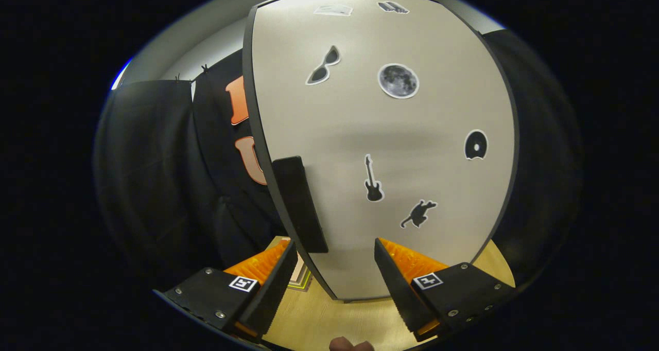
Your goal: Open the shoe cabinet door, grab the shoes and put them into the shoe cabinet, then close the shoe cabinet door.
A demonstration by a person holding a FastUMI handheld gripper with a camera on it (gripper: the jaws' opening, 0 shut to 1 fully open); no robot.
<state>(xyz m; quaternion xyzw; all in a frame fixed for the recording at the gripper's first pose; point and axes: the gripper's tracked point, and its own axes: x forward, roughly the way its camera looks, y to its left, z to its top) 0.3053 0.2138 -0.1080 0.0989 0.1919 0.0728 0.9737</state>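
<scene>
1. Furthest left, beyond the fingers, hung the dark cloth of the booth wall (154, 176), giving nothing for the task.
2. The left finger (275, 284) of the gripper (337, 284) stood just below and beside the black handle (300, 204), a dark upright bar fixed near the left edge of the cabinet door (391, 150). Whether it touched the handle could not be told.
3. The fingers were spread wide and pinched nothing; the door's lower left edge lay between them.
4. The door, pale with a dark rim, stood close ahead and carried small stickers, among them a guitar (373, 181) and a moon (398, 81).
5. The right finger (394, 284) hung in front of the door's face, low down.
6. Judged from this, the handle had not been gripped. A closing pinch here might miss the bar and catch the door edge, or slide off the smooth face, because the handle sat above the gap, not in it.
7. A pull at a slant could make the fingers slip off the bar.
8. The cabinet body and its inside were hidden behind the door, and whether the door was shut or ajar was hard to make out. Something small between the fingers at the bottom was cut off, too little to name.
</scene>
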